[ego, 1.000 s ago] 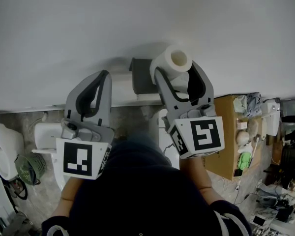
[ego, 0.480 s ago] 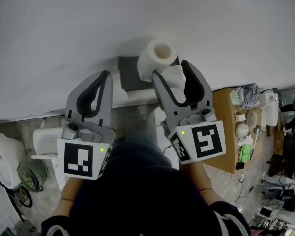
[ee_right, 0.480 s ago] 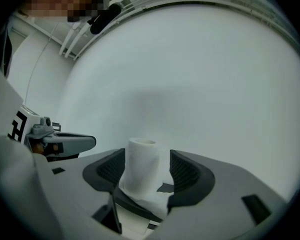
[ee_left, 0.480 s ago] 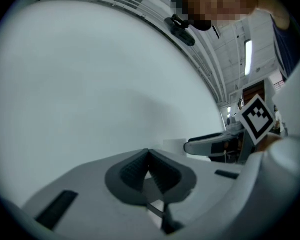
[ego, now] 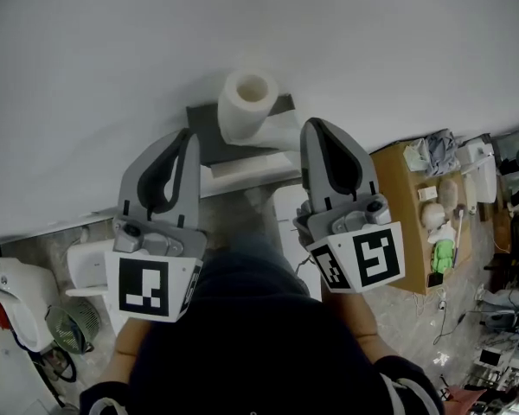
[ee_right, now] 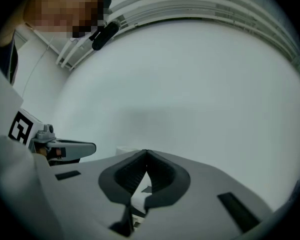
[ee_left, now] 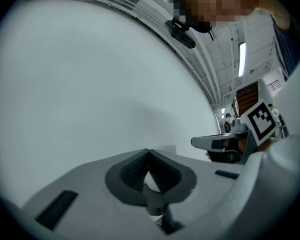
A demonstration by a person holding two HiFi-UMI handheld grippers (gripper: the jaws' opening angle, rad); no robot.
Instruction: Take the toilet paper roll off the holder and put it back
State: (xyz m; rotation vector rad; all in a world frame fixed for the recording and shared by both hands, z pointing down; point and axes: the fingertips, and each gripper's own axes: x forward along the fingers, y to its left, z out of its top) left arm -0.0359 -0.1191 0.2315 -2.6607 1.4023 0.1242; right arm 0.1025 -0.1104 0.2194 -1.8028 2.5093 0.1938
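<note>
On the holder [ego: 209,138], toilet paper roll [ego: 242,108].

three cameras, one white wall [ego: 242,24]
your head camera looks steeply down past your own body [ego: 242,335] onto the left gripper [ego: 186,134] and right gripper [ego: 316,125], with the wall beyond them. each gripper camera sits low behind its own jaws and looks along them at that wall, which fills most of its view. each also catches the other gripper at its inner edge, so all three views share wall and grippers.
</note>
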